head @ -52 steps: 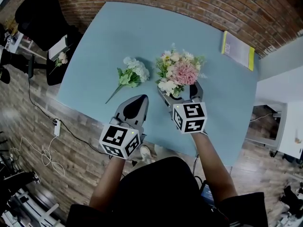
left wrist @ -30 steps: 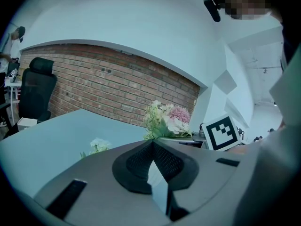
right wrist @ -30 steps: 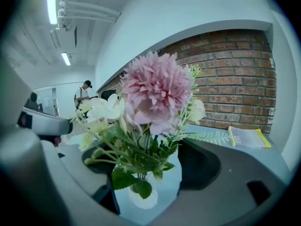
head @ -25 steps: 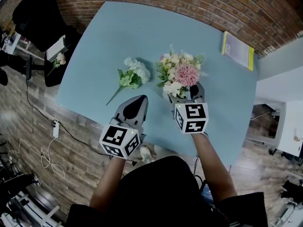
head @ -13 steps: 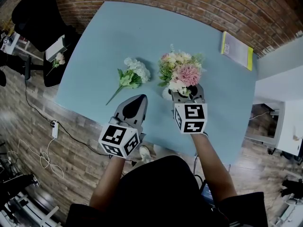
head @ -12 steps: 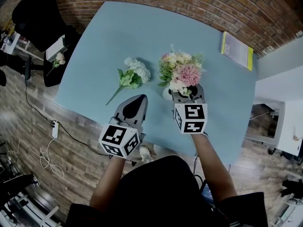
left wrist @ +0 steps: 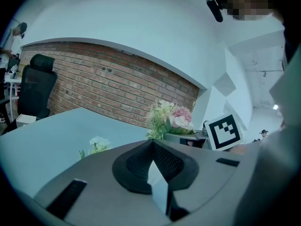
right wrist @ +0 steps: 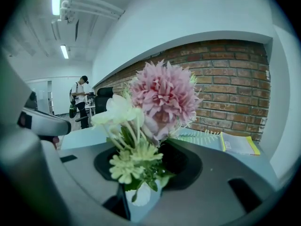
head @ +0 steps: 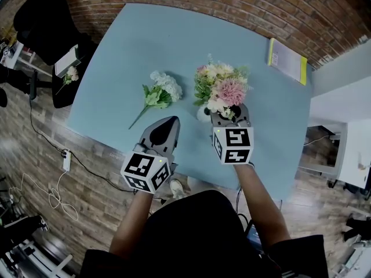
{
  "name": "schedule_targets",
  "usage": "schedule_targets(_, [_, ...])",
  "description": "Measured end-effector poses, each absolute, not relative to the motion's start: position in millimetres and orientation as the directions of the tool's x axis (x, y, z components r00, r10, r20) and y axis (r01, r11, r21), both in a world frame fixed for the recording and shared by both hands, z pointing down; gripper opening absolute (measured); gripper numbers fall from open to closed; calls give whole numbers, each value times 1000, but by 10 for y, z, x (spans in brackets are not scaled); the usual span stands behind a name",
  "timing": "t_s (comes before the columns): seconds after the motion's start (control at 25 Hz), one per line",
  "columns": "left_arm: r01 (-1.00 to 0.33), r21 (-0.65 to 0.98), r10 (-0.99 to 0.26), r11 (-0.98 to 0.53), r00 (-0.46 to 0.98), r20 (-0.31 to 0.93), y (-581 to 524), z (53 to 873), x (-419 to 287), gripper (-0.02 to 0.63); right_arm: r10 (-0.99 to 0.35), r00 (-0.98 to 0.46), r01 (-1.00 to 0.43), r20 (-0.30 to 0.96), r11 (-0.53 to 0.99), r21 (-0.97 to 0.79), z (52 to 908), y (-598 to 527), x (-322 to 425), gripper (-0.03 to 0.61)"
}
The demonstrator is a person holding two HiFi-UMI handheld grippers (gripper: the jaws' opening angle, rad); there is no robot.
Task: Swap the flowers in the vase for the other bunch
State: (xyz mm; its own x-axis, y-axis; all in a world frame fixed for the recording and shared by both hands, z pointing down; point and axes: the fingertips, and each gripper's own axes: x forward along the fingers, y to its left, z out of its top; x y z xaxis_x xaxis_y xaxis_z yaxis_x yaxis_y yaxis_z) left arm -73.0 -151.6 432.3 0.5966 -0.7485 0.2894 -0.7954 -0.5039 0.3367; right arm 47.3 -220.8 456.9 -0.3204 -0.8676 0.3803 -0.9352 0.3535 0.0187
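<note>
A bouquet with a big pink bloom (head: 223, 88) stands in a small white vase (head: 202, 113) near the table's middle. My right gripper (head: 231, 113) sits at the bouquet's base. Its jaws have just been closing, and in the right gripper view (right wrist: 141, 173) they press on the stems right above the vase (right wrist: 141, 194), under the bouquet (right wrist: 162, 98). The other bunch, white blooms with green leaves (head: 159, 92), lies flat to the left. My left gripper (head: 165, 126) hovers shut and empty at the near edge, below that bunch (left wrist: 96, 145).
The light blue table (head: 162, 39) backs onto a brick wall. A yellow-edged booklet (head: 287, 59) lies at its far right corner. A black office chair (head: 46, 22) stands off the left side. A person (right wrist: 80, 95) stands far off in the right gripper view.
The right gripper's jaws have narrowed around the bouquet's base, and the bouquet has shifted a little away from me. The left gripper has stayed put.
</note>
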Motion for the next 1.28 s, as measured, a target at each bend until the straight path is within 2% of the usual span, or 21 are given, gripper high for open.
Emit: schedule_targets(1.28, [-756,321,-743,-571,642,190,-1122,3925,-657,3,-942,-285,-953,174,299,56,3546,-1799,549,169])
